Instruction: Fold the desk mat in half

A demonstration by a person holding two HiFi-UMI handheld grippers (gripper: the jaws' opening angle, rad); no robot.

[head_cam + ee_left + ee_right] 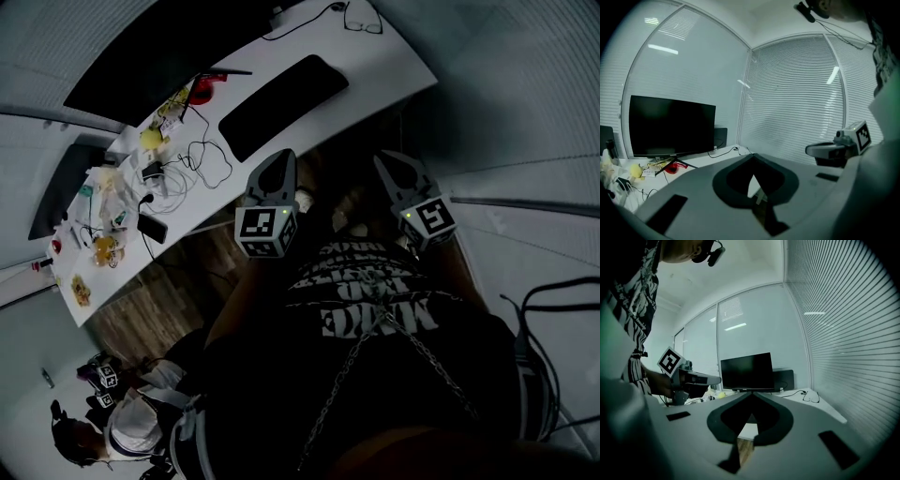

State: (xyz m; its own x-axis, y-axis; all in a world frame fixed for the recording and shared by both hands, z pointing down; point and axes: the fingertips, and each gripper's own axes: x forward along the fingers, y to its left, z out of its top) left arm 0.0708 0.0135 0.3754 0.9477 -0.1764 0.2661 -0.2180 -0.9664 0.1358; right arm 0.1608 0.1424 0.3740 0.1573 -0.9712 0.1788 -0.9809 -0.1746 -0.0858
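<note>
The black desk mat [281,105] lies flat on the white desk [394,66], in front of the dark monitor [159,47]. My left gripper [280,159] and right gripper [393,161] hover side by side close to my body, over the wooden floor and short of the desk's near edge. Neither touches the mat. In the left gripper view the left gripper [752,157] has its jaws pressed together with nothing between them. The right gripper [751,394] looks the same, shut and empty, pointing toward the monitor [746,372].
The desk's left end holds clutter: yellow items [153,139], tangled cables [202,159], a phone [153,228] and a red object [202,89]. Glasses [363,19] lie at the far right corner. Blinds [797,93] cover the windows. Another person [84,436] sits at lower left.
</note>
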